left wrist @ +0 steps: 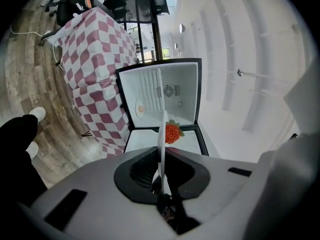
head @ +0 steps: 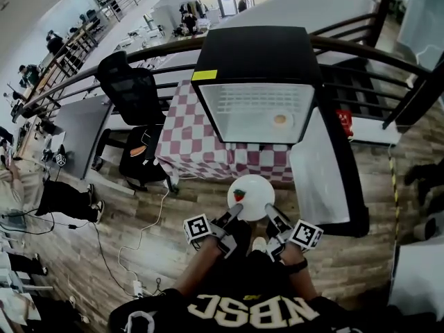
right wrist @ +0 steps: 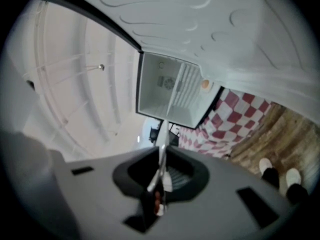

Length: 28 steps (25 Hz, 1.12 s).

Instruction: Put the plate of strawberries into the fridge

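Plate (head: 258, 188) edges in tight pinch of left hand-held gripper (head: 236, 212) and right hand-held gripper (head: 270, 211), short of open fridge (head: 250, 47).

- The left gripper (head: 236, 211) and the right gripper (head: 270, 212) each pinch the near rim of the white plate (head: 255, 187).
- A strawberry (head: 238, 195) lies just beyond the left gripper's tips.
- The open fridge (head: 243, 103) stands ahead of both grippers.

On person's shirt (head: 250, 314): pale letters, apparently "NBSC"; yellow label (head: 204, 75) on fridge (head: 257, 50) top unreadable
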Tool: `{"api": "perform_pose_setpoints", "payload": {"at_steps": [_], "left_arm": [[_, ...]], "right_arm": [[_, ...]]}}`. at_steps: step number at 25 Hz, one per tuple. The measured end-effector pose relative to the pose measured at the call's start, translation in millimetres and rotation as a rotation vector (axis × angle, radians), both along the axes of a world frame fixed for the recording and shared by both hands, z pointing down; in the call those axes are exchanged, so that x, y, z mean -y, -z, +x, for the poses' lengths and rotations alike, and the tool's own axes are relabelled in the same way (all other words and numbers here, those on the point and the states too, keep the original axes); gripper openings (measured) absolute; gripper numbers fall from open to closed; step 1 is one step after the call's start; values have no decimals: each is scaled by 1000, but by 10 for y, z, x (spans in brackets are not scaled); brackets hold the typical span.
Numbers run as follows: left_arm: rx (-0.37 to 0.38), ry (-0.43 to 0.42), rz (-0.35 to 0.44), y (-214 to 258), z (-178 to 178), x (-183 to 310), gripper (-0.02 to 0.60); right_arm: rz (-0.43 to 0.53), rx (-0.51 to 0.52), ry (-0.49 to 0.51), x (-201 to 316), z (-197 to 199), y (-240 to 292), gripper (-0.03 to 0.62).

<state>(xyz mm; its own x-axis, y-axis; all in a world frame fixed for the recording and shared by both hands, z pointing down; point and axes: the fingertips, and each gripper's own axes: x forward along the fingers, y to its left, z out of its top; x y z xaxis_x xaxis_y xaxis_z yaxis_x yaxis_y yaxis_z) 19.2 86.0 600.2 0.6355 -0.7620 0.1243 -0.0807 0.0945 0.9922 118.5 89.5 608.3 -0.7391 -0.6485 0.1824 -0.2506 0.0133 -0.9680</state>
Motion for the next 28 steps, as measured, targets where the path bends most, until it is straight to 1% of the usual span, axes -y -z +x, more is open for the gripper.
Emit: {"api": "perform_pose_setpoints", "payload": {"at_steps": [3,6,8,11,13,17,19,21,23,26,28], "left_arm": [[-2,-16,-13,-56,28,110,37],[-4,-36,-14,-33,35,262,37],[-4,-47,-4,-1,10,391,37],[-3,-66,18,40,-30,604,37],[-4,-77,31,63,-63,726,37],[-13,-85,37,73,-180,1002,37],[-11,-92,53,119,-246,1149,38],[8,-96,71,137,-346,1299,37],[30,-97,83,109,-466,1439,37],[8,-100,85,123,-561,1600,37],[-2,-104,63,58,-620,1678,37]], "right_arm": [[24,-1,-11,126,16,-7,49],[20,-25,-30,266,38,-10,49],[5,-29,-40,362,12,3,49],[21,-21,-55,555,-54,51,49],[27,-38,-68,668,-80,52,49],[60,-44,-80,957,-186,86,49],[35,-66,-85,1079,-237,84,49],[28,-87,-84,1210,-313,91,49],[41,-86,-82,1341,-419,120,49],[47,-86,-91,1493,-534,138,49],[43,-104,-96,1582,-573,119,49]]}}
